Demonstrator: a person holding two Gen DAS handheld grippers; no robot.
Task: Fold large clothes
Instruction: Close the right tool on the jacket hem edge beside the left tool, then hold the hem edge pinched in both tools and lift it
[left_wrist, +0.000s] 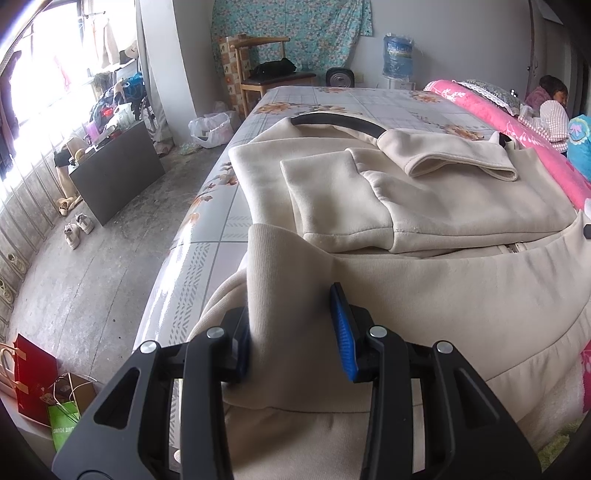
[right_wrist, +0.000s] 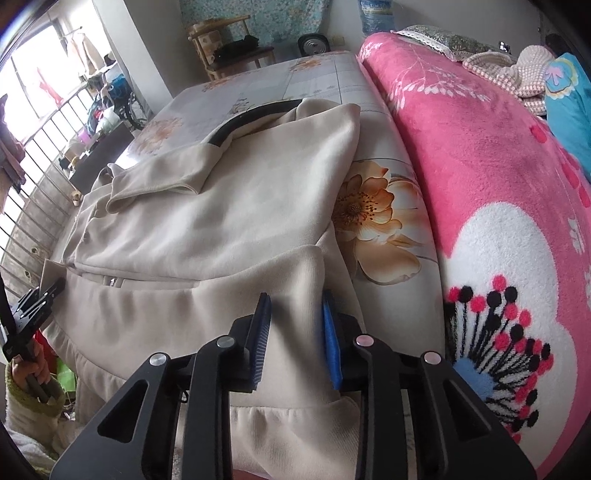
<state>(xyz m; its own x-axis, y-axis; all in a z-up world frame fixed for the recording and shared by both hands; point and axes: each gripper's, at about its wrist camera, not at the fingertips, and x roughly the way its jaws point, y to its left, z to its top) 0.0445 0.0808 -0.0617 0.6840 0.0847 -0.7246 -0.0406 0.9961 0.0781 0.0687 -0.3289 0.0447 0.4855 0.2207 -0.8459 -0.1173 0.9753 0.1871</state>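
Left wrist view: my left gripper (left_wrist: 295, 332) pinched ribbed hem of cream hoodie (left_wrist: 424, 199) on floral bed sheet (left_wrist: 332, 99). Right gripper (right_wrist: 295, 332) clamped hem's other corner. Sleeves lay folded across body; hem-to-collar fold remained.

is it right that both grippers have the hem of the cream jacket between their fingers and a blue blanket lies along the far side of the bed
Not quite. The blanket is pink, as the right wrist view shows. Otherwise yes: the left gripper and right gripper each have the cream jacket hem between their fingers.
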